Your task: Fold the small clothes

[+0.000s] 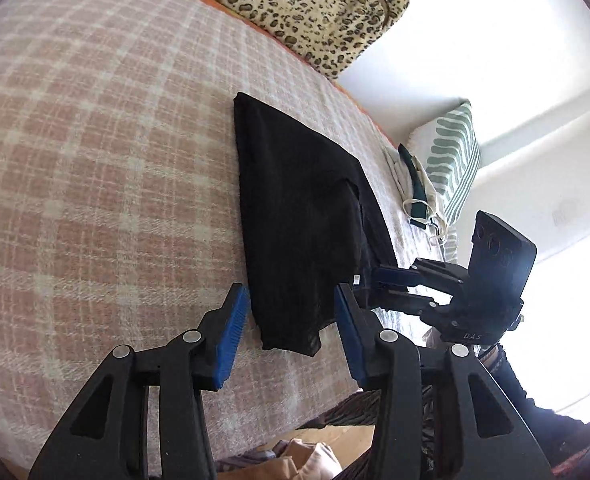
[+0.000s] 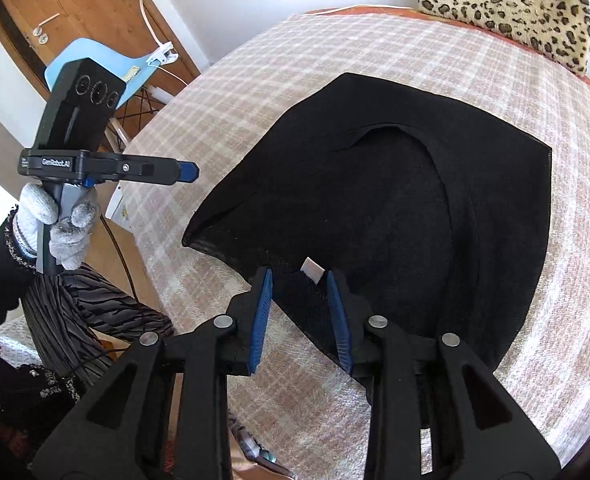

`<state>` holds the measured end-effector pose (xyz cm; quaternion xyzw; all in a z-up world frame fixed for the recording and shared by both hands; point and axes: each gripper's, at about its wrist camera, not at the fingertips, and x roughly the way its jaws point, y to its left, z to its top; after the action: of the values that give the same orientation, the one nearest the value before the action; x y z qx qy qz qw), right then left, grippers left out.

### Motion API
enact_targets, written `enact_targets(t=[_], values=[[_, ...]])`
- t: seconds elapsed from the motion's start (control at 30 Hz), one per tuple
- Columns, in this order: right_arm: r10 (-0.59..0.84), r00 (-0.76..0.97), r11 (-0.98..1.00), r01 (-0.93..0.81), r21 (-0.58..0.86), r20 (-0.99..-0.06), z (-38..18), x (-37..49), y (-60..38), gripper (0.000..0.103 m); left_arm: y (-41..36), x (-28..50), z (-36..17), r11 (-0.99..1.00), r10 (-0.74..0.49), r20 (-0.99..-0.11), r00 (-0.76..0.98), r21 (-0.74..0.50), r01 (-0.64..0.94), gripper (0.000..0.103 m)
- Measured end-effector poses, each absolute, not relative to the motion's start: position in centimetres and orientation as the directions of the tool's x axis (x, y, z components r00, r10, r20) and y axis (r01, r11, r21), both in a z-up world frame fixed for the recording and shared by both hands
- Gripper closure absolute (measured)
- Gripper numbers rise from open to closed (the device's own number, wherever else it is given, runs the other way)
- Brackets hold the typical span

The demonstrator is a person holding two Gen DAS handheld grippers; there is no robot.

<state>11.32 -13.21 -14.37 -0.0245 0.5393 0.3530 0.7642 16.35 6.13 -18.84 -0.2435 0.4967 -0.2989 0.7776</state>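
A black mesh garment (image 1: 295,216) lies partly folded on the pink checked bed cover (image 1: 95,160); it also shows in the right wrist view (image 2: 395,208) with a small white label (image 2: 313,270). My left gripper (image 1: 291,300) is open, its blue pads either side of the garment's near corner, above it. My right gripper (image 2: 299,280) is open with the garment's near edge between its pads (image 2: 261,312). In the left wrist view the right gripper (image 1: 383,280) sits at the garment's right edge. In the right wrist view the left gripper (image 2: 191,172) hovers left of the cloth.
A leopard-print cushion (image 1: 319,8) lies at the bed's far side. A green-striped pillow (image 1: 451,160) and a small white and green cloth pile (image 1: 415,188) lie to the right. A blue chair (image 2: 95,64) and a wooden door (image 2: 75,8) stand beyond the bed's left edge.
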Motion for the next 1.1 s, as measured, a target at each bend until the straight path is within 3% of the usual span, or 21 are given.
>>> enact_targets(t=[0.07,0.27,0.53,0.83,1.1], values=[[0.535,0.211,0.764,-0.533,0.363,-0.818,-13.3,12.0,-14.6,0.037,6.2,16.3,-19.6,0.681,-0.724,-0.612,0.318,-0.709,0.186,0.060],[0.548,0.304,0.829,-0.322,0.458,-0.779,-12.9,16.9,-20.5,0.034,5.5,16.5,-20.8,0.643,-0.756,-0.597,0.267,-0.753,0.138,0.056],[0.624,0.299,0.768,-0.064,0.638,-0.722,-17.7,21.3,-28.4,0.034,5.4,17.4,-20.7,0.635,-0.762,-0.592,0.261,-0.763,0.123,0.056],[0.696,0.294,0.701,-0.082,0.709,-0.655,-18.8,23.5,-27.8,0.034,5.1,18.1,-21.2,0.592,-0.791,-0.550,0.267,-0.798,0.112,0.056],[0.728,0.273,0.670,-0.093,0.736,-0.629,-19.6,25.9,-26.0,0.047,3.6,18.7,-21.3,0.587,-0.802,-0.543,0.251,-0.795,0.155,0.056]])
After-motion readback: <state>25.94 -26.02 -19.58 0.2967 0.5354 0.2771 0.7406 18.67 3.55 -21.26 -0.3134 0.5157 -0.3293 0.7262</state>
